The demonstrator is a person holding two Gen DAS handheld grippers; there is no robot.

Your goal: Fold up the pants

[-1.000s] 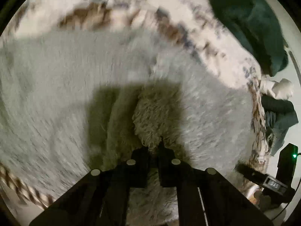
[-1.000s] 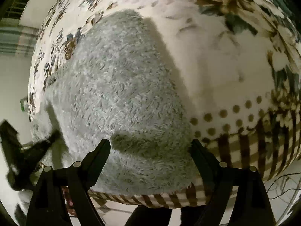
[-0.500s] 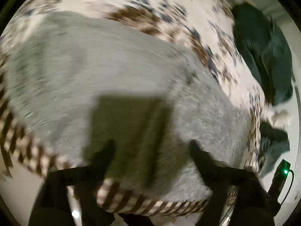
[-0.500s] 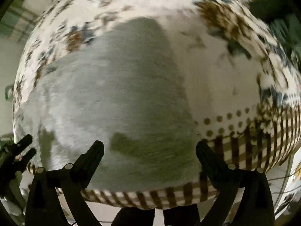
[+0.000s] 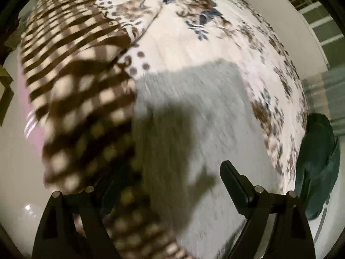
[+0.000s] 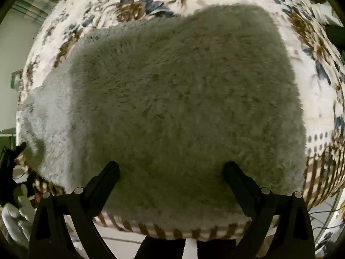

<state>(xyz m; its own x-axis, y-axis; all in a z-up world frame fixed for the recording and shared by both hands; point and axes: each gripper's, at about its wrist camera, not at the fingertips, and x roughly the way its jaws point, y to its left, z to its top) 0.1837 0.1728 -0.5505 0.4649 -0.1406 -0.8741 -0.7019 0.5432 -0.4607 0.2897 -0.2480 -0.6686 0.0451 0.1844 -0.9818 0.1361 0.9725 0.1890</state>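
The grey fluffy pants [image 6: 172,99] lie folded flat on a bed with a floral and checked cover [image 6: 319,49]. They fill most of the right wrist view, reaching the bed's near edge. My right gripper [image 6: 171,170] is open and empty, hovering over the pants' near edge. In the left wrist view the pants [image 5: 207,112] are blurred, with a dark shadow across them. My left gripper [image 5: 168,172] is open and empty above the pants' left side, next to the checked border [image 5: 82,90].
A dark green garment [image 5: 317,168] hangs off the bed's right side in the left wrist view. White floor [image 5: 17,161] lies beyond the bed's left edge. The other gripper's black tip [image 6: 13,157] shows at the far left of the right wrist view.
My left gripper let go of the fluffy fabric, opened and swung left toward the checked border. My right gripper stayed open and moved left, over the pants.
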